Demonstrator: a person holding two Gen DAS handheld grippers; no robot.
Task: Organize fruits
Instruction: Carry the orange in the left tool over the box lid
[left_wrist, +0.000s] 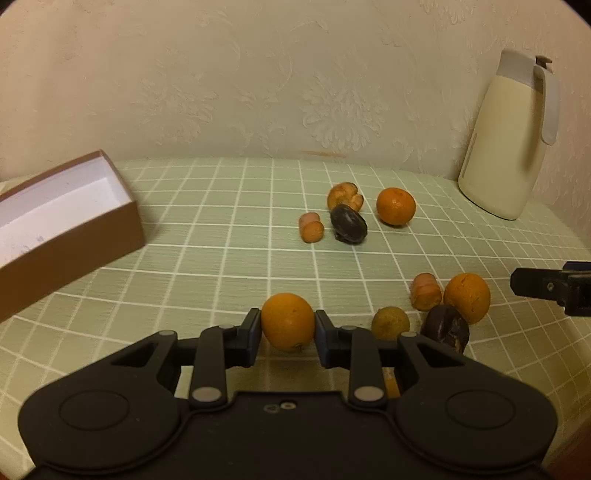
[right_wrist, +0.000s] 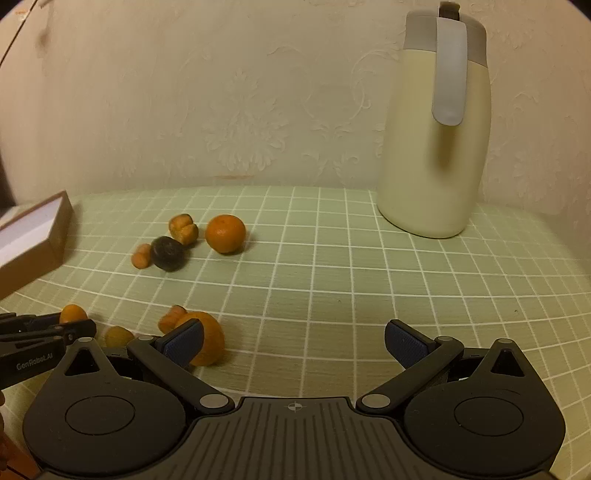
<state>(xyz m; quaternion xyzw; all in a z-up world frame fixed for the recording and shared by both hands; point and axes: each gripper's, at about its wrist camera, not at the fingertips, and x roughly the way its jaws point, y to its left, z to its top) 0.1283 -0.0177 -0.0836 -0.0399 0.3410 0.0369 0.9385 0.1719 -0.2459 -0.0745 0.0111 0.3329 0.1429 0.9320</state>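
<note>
My left gripper (left_wrist: 288, 328) is shut on an orange (left_wrist: 288, 320) just above the green checked tablecloth (left_wrist: 221, 229). To its right lie a greenish fruit (left_wrist: 390, 322), a dark fruit (left_wrist: 446, 328), an orange fruit (left_wrist: 467, 297) and a small orange piece (left_wrist: 426, 291). A far group holds an orange (left_wrist: 396, 206), a dark fruit (left_wrist: 348, 223), a lumpy orange fruit (left_wrist: 344, 196) and a small piece (left_wrist: 311, 227). An open brown box (left_wrist: 62, 225) with a white inside stands at the left. My right gripper (right_wrist: 293, 347) is open and empty, right of an orange fruit (right_wrist: 210, 343).
A tall cream jug (right_wrist: 436, 140) with a grey lid and handle stands at the back right against the patterned wall. The box also shows at the left in the right wrist view (right_wrist: 33, 240). The table's edge curves close on the right.
</note>
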